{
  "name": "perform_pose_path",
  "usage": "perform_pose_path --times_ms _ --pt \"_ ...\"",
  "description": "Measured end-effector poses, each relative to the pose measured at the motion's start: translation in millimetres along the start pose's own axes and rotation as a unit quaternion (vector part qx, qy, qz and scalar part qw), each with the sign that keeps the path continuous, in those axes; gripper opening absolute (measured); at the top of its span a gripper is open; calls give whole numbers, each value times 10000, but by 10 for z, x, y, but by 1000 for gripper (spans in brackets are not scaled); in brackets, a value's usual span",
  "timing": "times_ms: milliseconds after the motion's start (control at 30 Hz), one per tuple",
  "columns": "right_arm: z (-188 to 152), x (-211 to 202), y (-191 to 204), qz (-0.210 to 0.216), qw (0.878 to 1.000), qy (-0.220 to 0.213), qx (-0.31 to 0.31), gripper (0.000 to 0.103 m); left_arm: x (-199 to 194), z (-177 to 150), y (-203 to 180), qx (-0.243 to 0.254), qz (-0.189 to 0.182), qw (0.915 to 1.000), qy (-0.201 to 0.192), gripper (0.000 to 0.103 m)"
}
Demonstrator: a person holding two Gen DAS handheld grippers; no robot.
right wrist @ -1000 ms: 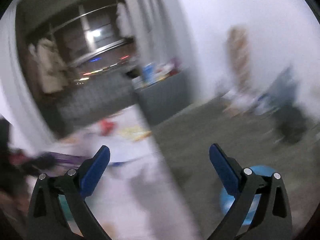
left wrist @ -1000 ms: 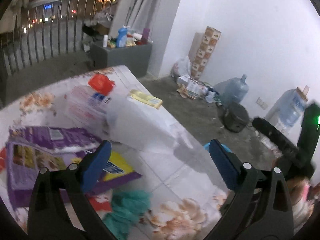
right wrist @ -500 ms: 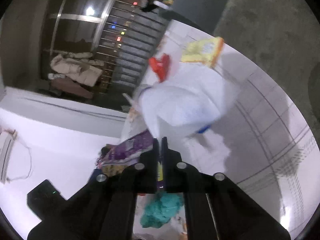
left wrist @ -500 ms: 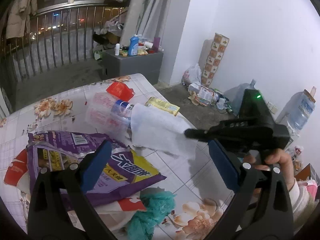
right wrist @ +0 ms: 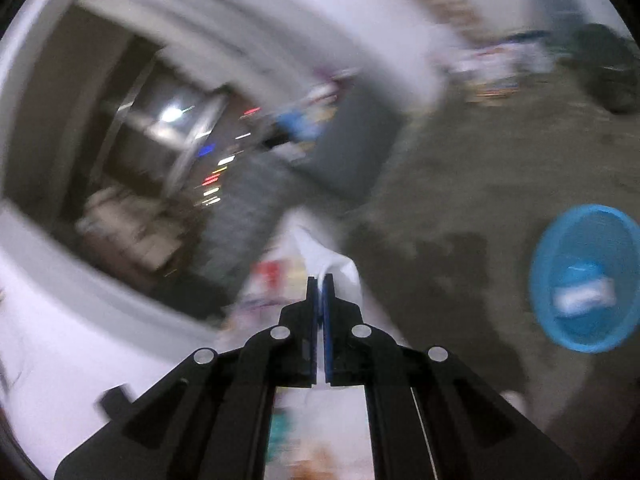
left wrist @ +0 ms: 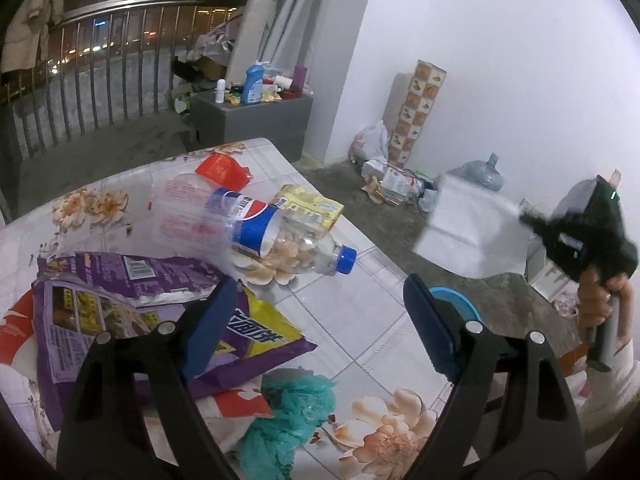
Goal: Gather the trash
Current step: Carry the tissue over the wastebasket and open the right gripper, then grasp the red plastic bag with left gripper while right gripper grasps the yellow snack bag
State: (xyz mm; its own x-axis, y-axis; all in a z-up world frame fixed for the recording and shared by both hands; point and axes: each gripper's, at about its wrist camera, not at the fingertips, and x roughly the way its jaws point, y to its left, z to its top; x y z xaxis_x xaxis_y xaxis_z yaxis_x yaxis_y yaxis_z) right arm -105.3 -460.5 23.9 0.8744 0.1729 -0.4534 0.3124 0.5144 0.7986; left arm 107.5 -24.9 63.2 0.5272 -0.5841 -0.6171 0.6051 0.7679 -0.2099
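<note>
Purple shows first on my left-wrist feed: a torn purple snack bag point(left wrist: 132, 312) lies flat at the left edge of the worktop point(left wrist: 360, 312), with a red-and-white wrapper point(left wrist: 14, 320) poking out from under its left side. My left tool point(left wrist: 316, 320) hovers released above that bag, its blue pads wide apart and gripping nothing. Below the bag, near the front edge, I see a bunched teal net point(left wrist: 288, 412). Toward the middle of the floral worktop a clear Pepsi bottle point(left wrist: 260, 232) lies on its side, blue cap pointing to the right edge. Behind it, near the far edge, sits a red packet point(left wrist: 222, 170), and just beside the bottle's far side rests a yellow wrapper point(left wrist: 310, 206).

Past the right edge of the worktop, out over the concrete floor, a white plastic sheet point(left wrist: 468, 228) hangs in the air, pinched by my right tool point(left wrist: 528, 220), which the operator's hand point(left wrist: 600, 300) holds up on the right. On the right-wrist feed, which is heavily blurred, that right tool point(right wrist: 320, 284) is clenched on the white plastic sheet point(right wrist: 316, 252), the pads pressed together with the film between them. A blue basin point(right wrist: 584, 280) stands on the floor at the right, with something pale inside it that I cannot identify.
</note>
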Motion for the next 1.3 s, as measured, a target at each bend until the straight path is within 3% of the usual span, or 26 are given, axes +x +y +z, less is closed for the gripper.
perform_pose_path --times_ms 133,300,333,400,433,500,600,700,833,933,1067,1133,1300 --pt "-52 12 -846 -891 9945 1 549 3 -16 -26 -52 65 -2 10000 -15 80" --pt "-180 536 -1873 -2129 9729 51 899 5 -14 -67 -53 -51 35 10000 41 80" --pt "-188 633 -2042 -2368 9675 102 882 8 -22 -67 -51 -65 40 10000 30 80" --pt "-207 869 -2427 -3171 9426 398 968 47 -51 -77 -47 -92 54 9999 15 80" --pt "-240 911 -2610 -3425 9315 528 1103 50 -78 -85 -48 -107 66 9999 -4 80" --pt "-300 899 -2772 -3611 9226 566 1235 51 -126 -95 -56 -96 76 9999 -60 80" --pt "-360 744 -2770 -3599 9234 419 1271 65 -169 -114 -81 -11 66 9999 -138 80" --pt "-405 658 -2553 -3616 9254 271 1102 65 -175 -121 -119 90 7 9999 -102 80" --pt "-302 516 -2166 -3285 9421 133 661 65 -419 34 -116 171 -187 9995 -184 80" --pt "-164 463 -1640 -2909 9567 83 21 65 -765 302 -52 332 -346 9982 -368 80" --pt "31 556 -798 -2252 9707 151 -828 65 -1000 732 50 789 70 9964 -304 80" --pt "85 691 -388 -1853 9761 290 -1099 65 -988 920 145 875 175 9958 -207 80" --pt "119 1095 356 -1036 9816 757 -1413 65 -618 1313 436 777 125 9958 460 80"
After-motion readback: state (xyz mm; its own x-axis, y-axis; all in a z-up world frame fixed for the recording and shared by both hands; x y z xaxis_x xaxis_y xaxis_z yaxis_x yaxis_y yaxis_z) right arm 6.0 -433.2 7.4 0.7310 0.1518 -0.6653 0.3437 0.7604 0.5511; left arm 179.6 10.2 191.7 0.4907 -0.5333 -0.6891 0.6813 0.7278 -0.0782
